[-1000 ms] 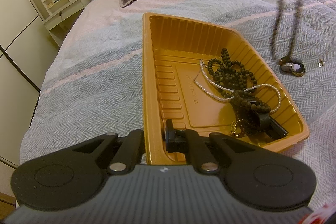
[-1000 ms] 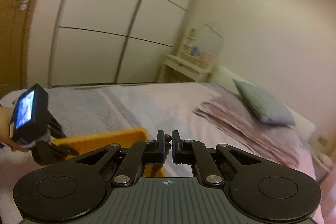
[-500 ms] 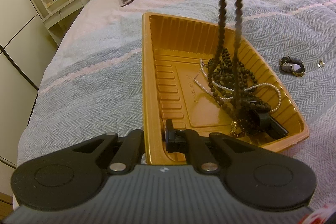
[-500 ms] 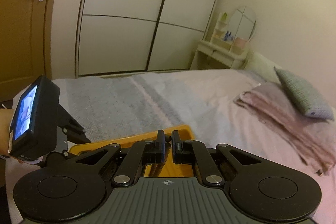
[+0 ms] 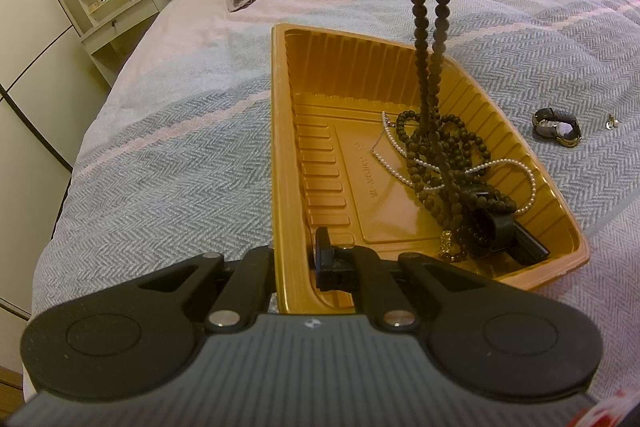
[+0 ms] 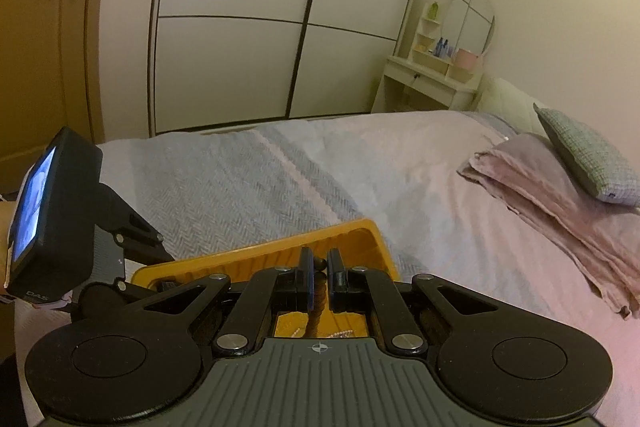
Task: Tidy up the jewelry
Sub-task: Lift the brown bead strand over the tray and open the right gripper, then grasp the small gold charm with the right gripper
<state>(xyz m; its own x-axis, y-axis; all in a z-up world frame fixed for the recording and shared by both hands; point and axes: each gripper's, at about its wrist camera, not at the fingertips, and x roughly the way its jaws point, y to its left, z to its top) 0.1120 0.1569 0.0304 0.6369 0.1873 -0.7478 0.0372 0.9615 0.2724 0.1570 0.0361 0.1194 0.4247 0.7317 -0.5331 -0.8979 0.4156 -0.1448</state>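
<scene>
Right gripper (image 6: 319,264) over orange tray (image 6: 372,233) on bed (image 6: 280,171)
Jaws pinched on brown bead strand (image 6: 316,303); left gripper (image 6: 60,211) at tray's left end; pillows (image 6: 580,163) right

Embossed lettering runs along the floor of the gold plastic tray (image 5: 348,163), just left of the necklaces, but it shows mirrored and too faint to make out. In the right wrist view, the black screen unit (image 6: 52,211) on the other gripper carries small pale letters at its lower edge that look like "DAS", partly cut off. A small compass-like cross mark sits on the grey body of each gripper; nothing else is legible.
</scene>
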